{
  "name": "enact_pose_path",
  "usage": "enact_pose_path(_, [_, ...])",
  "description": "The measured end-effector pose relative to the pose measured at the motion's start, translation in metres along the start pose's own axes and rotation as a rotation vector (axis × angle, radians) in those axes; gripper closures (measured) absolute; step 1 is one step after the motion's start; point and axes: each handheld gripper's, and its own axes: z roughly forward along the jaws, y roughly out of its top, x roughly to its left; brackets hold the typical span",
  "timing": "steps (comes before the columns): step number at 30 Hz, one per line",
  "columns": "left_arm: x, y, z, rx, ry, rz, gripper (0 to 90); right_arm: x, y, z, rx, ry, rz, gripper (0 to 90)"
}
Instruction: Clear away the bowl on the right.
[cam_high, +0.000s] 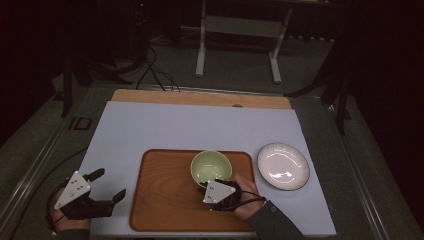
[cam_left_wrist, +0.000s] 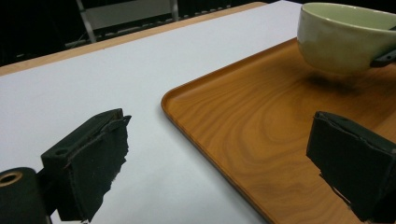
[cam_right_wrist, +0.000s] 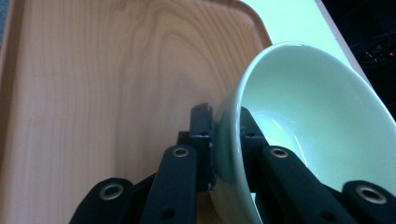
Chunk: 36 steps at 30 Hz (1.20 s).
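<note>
Writing: you have no brand, label or lettering to read on the bowl, the tray or the plate.
Bowl: your pale green bowl (cam_high: 211, 167) is round, deep and glossy, plain inside and out, with a smooth thin rim and nothing in it.
Bowl's place: it is over the wooden tray (cam_high: 165, 200), at the tray's far right part; in the left gripper view a shadow lies on the wood under it, so it looks lifted slightly off the tray.
Right gripper: your right gripper (cam_high: 212, 186) is clamped on the bowl's near wall, one jaw inside the rim and one outside, the pads pressed against the ceramic.
Left gripper: your left gripper (cam_high: 110, 184) sits left of the tray over the white mat (cam_high: 150, 125), jaws spread wide with nothing between them.
Tray: warm brown wood grain, raised rounded edge, lying on the mat.
Plate: a white plate (cam_high: 283, 166) with a fluted rim lies just right of the tray, apart from the bowl.
</note>
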Motion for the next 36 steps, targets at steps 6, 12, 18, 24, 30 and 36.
enact_pose_path(6, [0.0, 0.0, 0.0, 0.0, 0.001, -0.001, 5.3, 0.003, -0.001, 0.003, 0.002, 0.006, 0.002, 81.1])
enact_pose_path(12, [0.0, 0.0, 0.0, -0.002, 0.0, 0.0, 5.3, 0.006, -0.002, 0.007, 0.015, 0.016, -0.011, 81.1])
enact_pose_path(18, [0.0, 0.0, 0.0, -0.003, 0.001, 0.0, 5.3, 0.008, -0.001, 0.011, 0.014, 0.024, -0.012, 81.1])
enact_pose_path(24, [0.0, 0.0, -0.001, -0.005, 0.003, 0.001, 5.3, 0.012, -0.001, 0.015, 0.018, 0.037, -0.011, 81.1])
enact_pose_path(30, [0.0, 0.0, -0.001, -0.006, 0.003, -0.001, 5.3, 0.018, -0.001, 0.02, 0.019, 0.055, -0.016, 81.1])
enact_pose_path(36, [0.0, 0.0, -0.001, -0.006, 0.003, -0.001, 5.3, 0.02, 0.0, 0.023, 0.021, 0.064, -0.023, 81.1])
